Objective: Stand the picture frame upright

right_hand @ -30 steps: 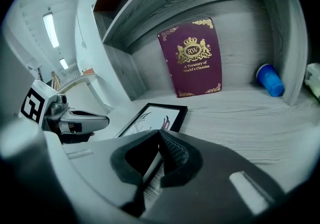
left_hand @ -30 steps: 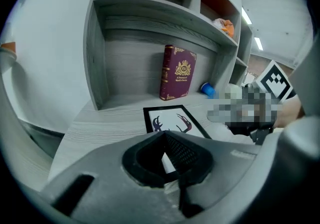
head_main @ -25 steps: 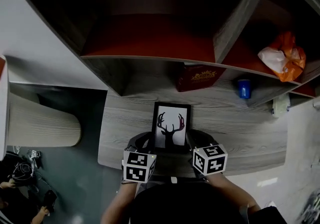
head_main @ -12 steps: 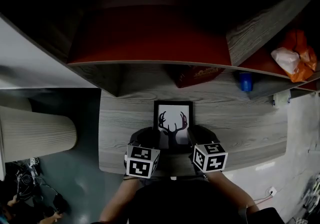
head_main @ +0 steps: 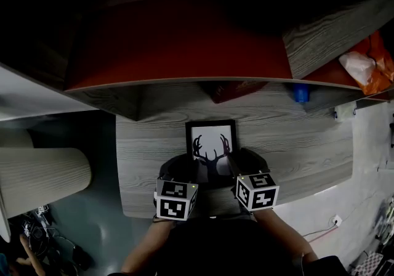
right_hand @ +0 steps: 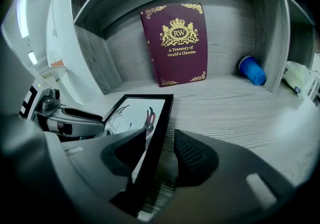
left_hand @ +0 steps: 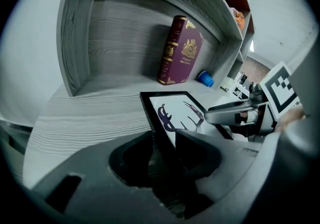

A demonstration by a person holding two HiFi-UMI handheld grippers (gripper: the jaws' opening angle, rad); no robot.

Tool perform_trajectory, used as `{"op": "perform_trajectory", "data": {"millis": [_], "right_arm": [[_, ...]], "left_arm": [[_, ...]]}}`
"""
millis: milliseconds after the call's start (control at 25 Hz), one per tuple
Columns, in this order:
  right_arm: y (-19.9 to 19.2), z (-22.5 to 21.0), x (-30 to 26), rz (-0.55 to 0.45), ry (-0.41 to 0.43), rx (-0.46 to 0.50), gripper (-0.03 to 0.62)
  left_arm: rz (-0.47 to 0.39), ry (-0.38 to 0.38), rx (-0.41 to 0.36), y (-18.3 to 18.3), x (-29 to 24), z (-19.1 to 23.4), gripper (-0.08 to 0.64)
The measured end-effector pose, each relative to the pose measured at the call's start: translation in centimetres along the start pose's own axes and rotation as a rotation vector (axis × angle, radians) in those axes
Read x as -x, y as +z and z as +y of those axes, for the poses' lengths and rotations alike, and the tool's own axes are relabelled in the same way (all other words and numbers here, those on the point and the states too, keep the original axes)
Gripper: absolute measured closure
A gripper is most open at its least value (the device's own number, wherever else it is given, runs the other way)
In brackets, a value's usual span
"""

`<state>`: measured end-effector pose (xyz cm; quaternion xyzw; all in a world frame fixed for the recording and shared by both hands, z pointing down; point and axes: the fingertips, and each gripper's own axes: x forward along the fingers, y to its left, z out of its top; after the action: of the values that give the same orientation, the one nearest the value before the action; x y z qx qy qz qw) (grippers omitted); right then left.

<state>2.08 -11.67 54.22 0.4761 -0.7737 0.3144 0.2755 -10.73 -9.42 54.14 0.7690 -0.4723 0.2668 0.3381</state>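
A black picture frame with a deer-antler print stands on the grey wooden desk, tilted back with the print facing up towards me. My left gripper is at its lower left edge. In the left gripper view, that edge of the frame runs between the jaws of my left gripper, which are opening, with a gap showing on the right side. My right gripper is at the lower right edge. In the right gripper view, the frame passes between the opening jaws of my right gripper, clear of the ribbed right pad.
A maroon book leans against the back of the shelf nook, and a blue cylinder lies to its right. A red-brown shelf overhangs the desk. An orange and white bag sits at upper right. A ribbed cream column stands at left.
The head view has moved in under the shelf. Both grippers have stayed at the frame's lower corners, and the frame sits in nearly the same spot.
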Motion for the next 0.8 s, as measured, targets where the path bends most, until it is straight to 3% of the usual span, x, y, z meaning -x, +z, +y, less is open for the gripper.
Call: {"op": "perform_trajectory", "data": {"millis": [320,560,800], "right_arm": [[-0.1,1.3,-0.4,-0.009,0.003,-0.03,0.358],[-0.1,1.6,-0.7,-0.013,-0.015,-0.001,0.337],[-0.3,1.8,-0.6,-0.023,-0.005,-0.003,0.345]], "left_arm": [[0.001,-0.042,0.007,-0.1,0.0,-0.6,0.395],[0.003,-0.061,0.006,-0.1,-0.1,-0.9,0.385],[-0.016,0.008,0.036,-0.2,-0.3,-0.8,0.394]]}}
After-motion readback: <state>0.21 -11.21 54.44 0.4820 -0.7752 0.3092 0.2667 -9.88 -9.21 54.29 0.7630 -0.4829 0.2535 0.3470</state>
